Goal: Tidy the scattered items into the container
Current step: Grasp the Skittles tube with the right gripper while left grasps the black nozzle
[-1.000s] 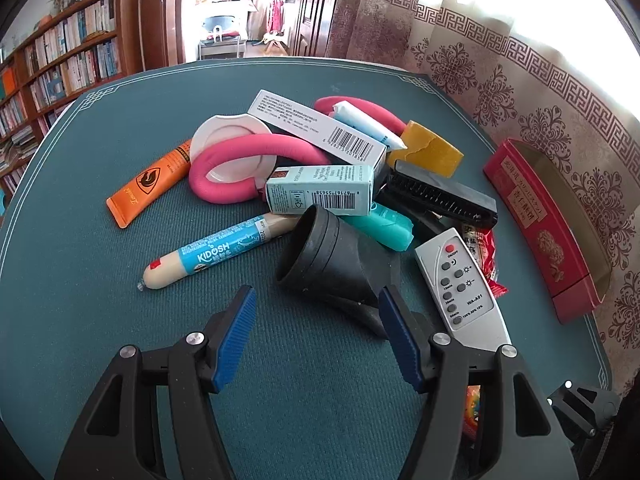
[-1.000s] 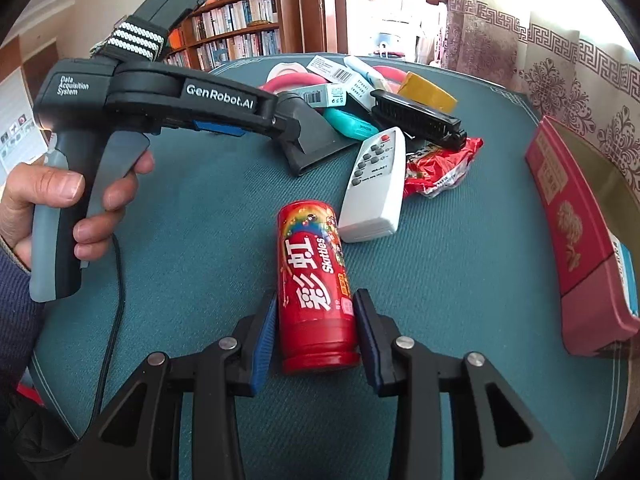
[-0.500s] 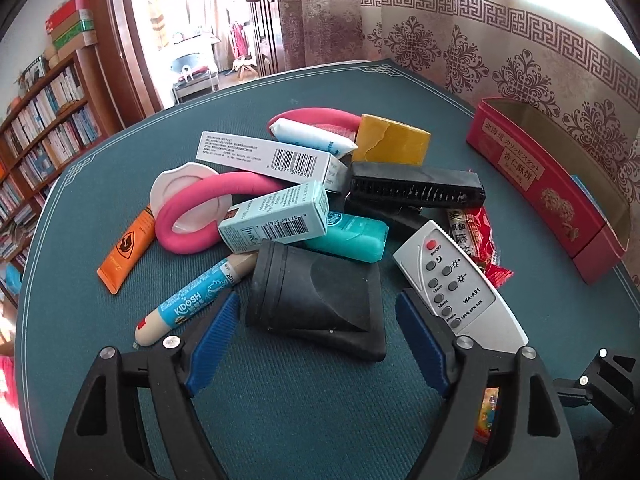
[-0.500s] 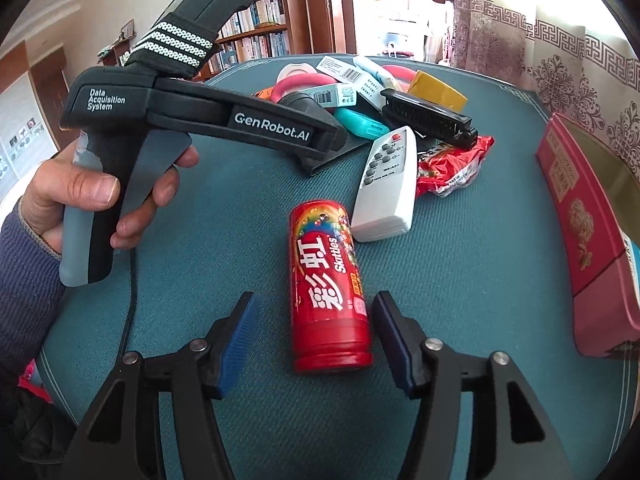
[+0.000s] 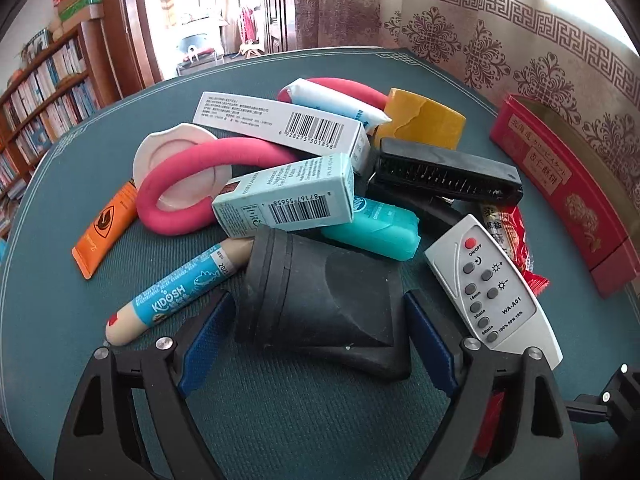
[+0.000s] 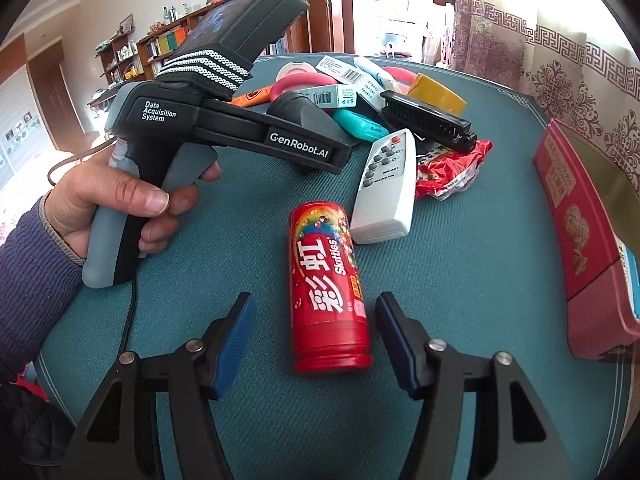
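Note:
A pile of items lies on the green table. My left gripper [image 5: 320, 332] is open with its blue pads either side of a black nozzle-shaped piece [image 5: 320, 296]; I cannot tell if they touch it. My right gripper [image 6: 316, 340] is open around the base of a red Skittles can [image 6: 326, 288] lying on its side, not touching it. The red box container [image 5: 560, 196] stands at the right; it also shows in the right wrist view [image 6: 576, 232].
The pile holds a white remote [image 5: 492, 292], black brush [image 5: 444, 172], teal case [image 5: 372, 228], boxes, a pink ring [image 5: 192, 184], a Kidosh tube [image 5: 172, 296], an orange tube [image 5: 104, 232] and a red snack bag [image 6: 448, 172]. The left handheld gripper body [image 6: 240, 132] crosses the right wrist view.
My right gripper opened and let go of the Skittles can, which stays on the table. My left gripper moved forward so its pads flank the black piece.

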### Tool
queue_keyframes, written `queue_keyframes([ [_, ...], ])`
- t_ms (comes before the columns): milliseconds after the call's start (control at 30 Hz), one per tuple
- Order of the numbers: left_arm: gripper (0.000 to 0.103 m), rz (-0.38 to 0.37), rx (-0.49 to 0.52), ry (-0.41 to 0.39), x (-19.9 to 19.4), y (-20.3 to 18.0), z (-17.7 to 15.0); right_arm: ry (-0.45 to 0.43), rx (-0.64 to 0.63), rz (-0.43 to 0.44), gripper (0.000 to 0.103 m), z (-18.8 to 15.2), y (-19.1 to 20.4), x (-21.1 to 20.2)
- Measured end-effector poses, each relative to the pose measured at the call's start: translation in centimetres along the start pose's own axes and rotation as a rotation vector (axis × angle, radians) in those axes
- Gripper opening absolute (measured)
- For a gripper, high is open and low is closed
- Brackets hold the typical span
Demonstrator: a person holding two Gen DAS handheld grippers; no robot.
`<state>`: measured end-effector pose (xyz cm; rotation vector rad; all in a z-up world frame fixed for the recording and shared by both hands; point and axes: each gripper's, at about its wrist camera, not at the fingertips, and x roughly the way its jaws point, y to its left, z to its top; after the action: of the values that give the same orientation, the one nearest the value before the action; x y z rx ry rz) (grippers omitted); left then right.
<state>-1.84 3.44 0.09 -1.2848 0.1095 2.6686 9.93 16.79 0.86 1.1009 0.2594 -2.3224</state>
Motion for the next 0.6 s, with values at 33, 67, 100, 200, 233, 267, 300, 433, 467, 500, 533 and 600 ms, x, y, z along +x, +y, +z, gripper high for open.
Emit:
queue_keyframes([
  [33,0.083,0.002,-0.003,-0.004,-0.1,0.1,-0.2,0.000,0.003,-0.003,0.066,0.0,0.0,0.0],
  [67,0.083,0.000,-0.006,-0.009,-0.3,0.3,-0.3,0.001,0.007,-0.005,0.066,0.1,-0.1,0.0],
  [100,0.083,-0.005,-0.007,-0.015,-0.5,0.4,-0.4,0.001,0.011,-0.006,0.066,0.2,-0.2,0.0],
  [200,0.083,0.005,-0.002,-0.043,-1.6,0.5,-0.9,-0.002,0.024,-0.005,0.066,0.6,-0.3,0.0],
  [233,0.083,0.012,0.001,-0.055,-2.1,0.5,-0.9,-0.005,0.029,-0.003,0.066,0.7,-0.4,0.0],
  [267,0.083,0.015,0.002,-0.069,-2.5,0.4,-0.8,-0.007,0.033,0.000,0.066,0.8,-0.4,-0.1],
  [300,0.083,0.015,0.001,-0.084,-3.0,0.4,-0.8,-0.006,0.034,0.000,0.066,0.9,-0.4,0.0],
  [433,0.081,-0.002,0.001,-0.122,-4.3,0.6,-0.6,0.017,0.014,-0.009,0.066,1.1,0.0,0.7],
  [467,0.081,-0.005,0.003,-0.125,-4.6,0.7,-0.7,0.023,0.009,-0.013,0.062,1.2,0.2,0.9],
  [500,0.077,-0.006,0.003,-0.127,-4.8,0.8,-0.8,0.027,0.005,-0.022,0.056,1.2,0.3,1.1],
  [533,0.065,-0.010,0.001,-0.126,-4.9,0.9,-0.9,0.026,0.003,-0.037,0.053,1.4,0.3,1.2],
  [600,0.061,-0.016,-0.013,-0.115,-4.7,1.1,-0.9,0.021,0.014,-0.047,0.040,1.5,0.1,1.2],
])
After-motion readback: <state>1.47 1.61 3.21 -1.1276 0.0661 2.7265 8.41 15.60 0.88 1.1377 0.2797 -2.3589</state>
